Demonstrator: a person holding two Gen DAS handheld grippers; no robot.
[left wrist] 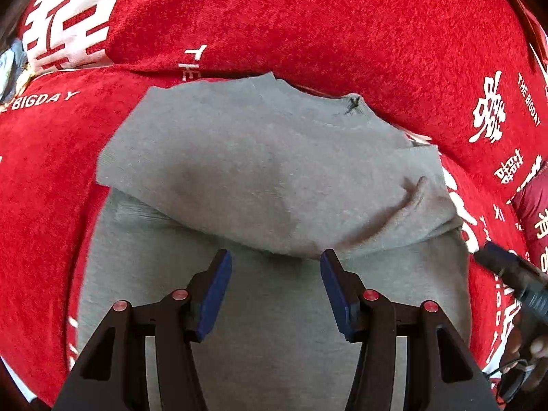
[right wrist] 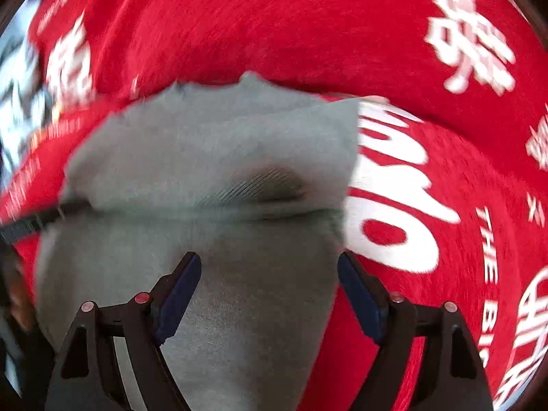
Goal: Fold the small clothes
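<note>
Left tool (left wrist: 276, 257) agape, soft grey knit (left wrist: 260, 157), red plush (left wrist: 308, 27)

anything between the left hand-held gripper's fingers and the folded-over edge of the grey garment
Nothing but the grey garment's own flat lower layer; the left hand-held gripper hovers open just short of the fold, as the left wrist view shows.

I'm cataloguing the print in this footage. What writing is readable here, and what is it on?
"THE BIGDAY": red cloth, right side, printed vertically.
"BIGDAY": same cloth, left edge.
"THE BI...": right wrist view, cut off.
Large white Chinese-style characters: on the cloth, not legible to me.
Grey garment: no text, only a small dark stitched mark.
</note>
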